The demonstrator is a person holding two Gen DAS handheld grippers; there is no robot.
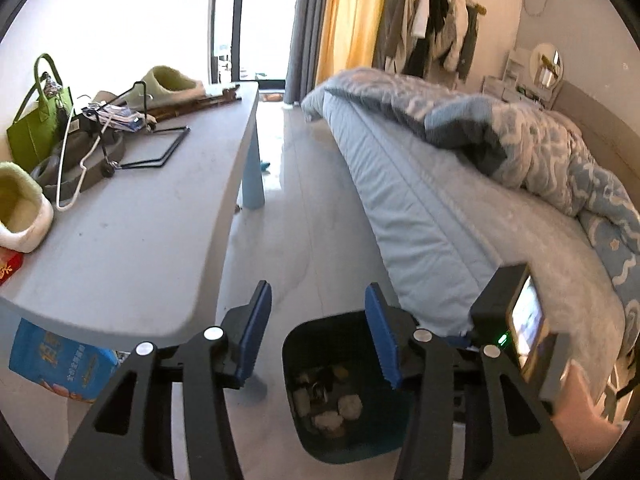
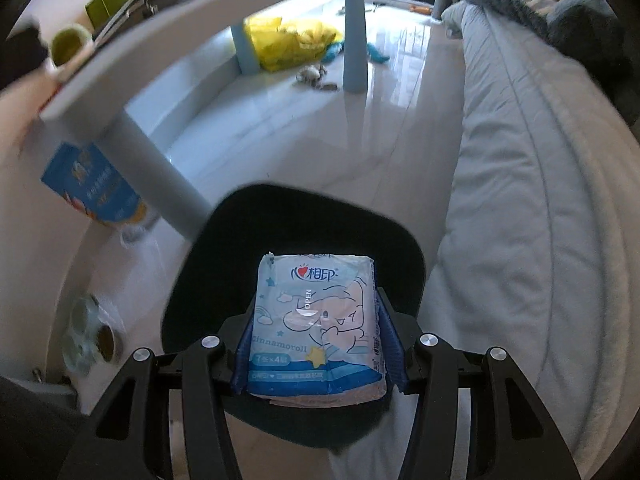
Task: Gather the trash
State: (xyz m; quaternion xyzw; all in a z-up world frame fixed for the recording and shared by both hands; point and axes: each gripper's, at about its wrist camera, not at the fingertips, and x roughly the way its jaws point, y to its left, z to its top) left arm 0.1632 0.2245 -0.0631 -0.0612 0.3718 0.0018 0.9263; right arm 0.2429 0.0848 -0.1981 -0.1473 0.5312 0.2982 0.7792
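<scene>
The right gripper [image 2: 316, 344] pinches a small tissue pack [image 2: 316, 328] between its blue pads [image 2: 390, 344], which press against the pack's two side edges. The pack is a soft, squarish plastic packet in pale blue and white, printed with a cartoon long-eared character, clouds, stars, the words "Cinnamoroll" and "OPEN", and a red heart beside Chinese characters near the top; its upper edge looks a little crumpled. It hangs directly above the mouth of a dark trash bin [image 2: 224, 240] standing on the glossy pale floor [image 2: 320, 140]. In the left wrist view, the left gripper [image 1: 316, 336] stands spread with nothing between its blue pads [image 1: 256, 332], poised above the same trash bin [image 1: 308, 344], inside which several pale crumpled scraps [image 1: 336, 408] lie on the bottom. To the bin's left a blue printed bag [image 1: 52, 360] sits under the edge of a grey table [image 1: 140, 232], which carries a fuzzy slipper [image 1: 20, 212], wire hangers [image 1: 156, 148] and a green felt bag [image 1: 36, 120] farther back. To the right runs a bed [image 1: 432, 216] with a blue patterned quilt [image 1: 540, 148]; beyond it, curtains [image 1: 352, 12] and hanging clothes [image 1: 432, 12].
</scene>
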